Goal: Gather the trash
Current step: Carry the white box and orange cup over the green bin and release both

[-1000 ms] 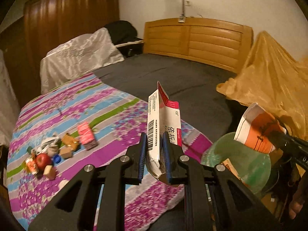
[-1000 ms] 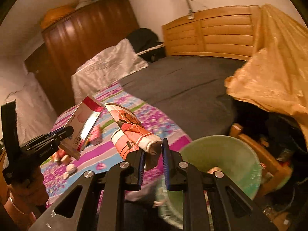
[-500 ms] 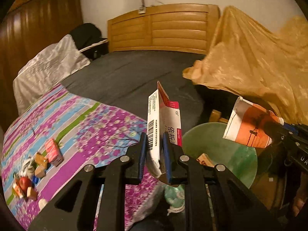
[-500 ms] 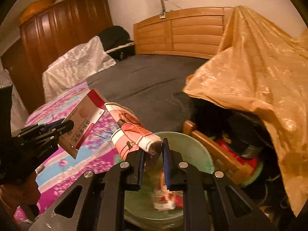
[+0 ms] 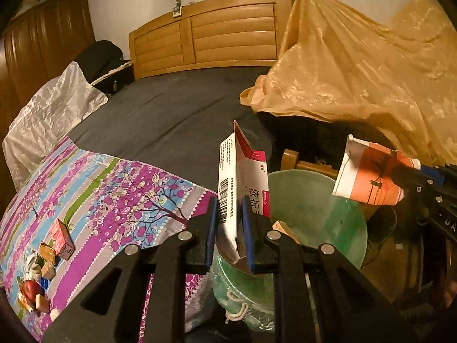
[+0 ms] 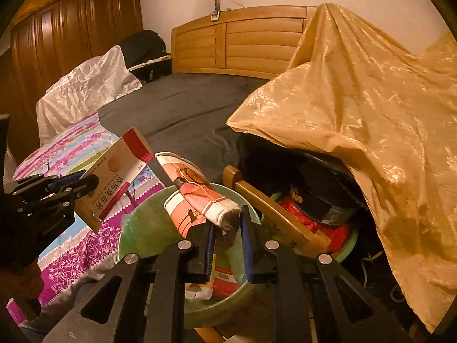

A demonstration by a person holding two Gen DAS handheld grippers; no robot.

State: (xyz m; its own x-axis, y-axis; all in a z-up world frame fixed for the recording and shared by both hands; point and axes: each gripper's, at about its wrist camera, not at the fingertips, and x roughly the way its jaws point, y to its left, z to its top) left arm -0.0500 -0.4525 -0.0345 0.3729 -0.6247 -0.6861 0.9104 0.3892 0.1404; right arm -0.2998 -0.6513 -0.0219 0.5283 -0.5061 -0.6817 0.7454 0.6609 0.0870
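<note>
Two grippers of mine meet over a green bin (image 5: 322,214) beside the bed (image 5: 171,108). My left gripper (image 5: 228,225) clamps a white-and-red medicine box (image 5: 242,183) upright at the bin's near rim. My right gripper (image 6: 227,228) pinches a crushed orange-and-white paper cup (image 6: 197,200) above the bin's mouth. More scraps (image 5: 42,263) lie well apart on the flowered purple cloth (image 5: 114,194). Gold fabric (image 6: 357,108) drapes the clutter behind the bin.
</note>
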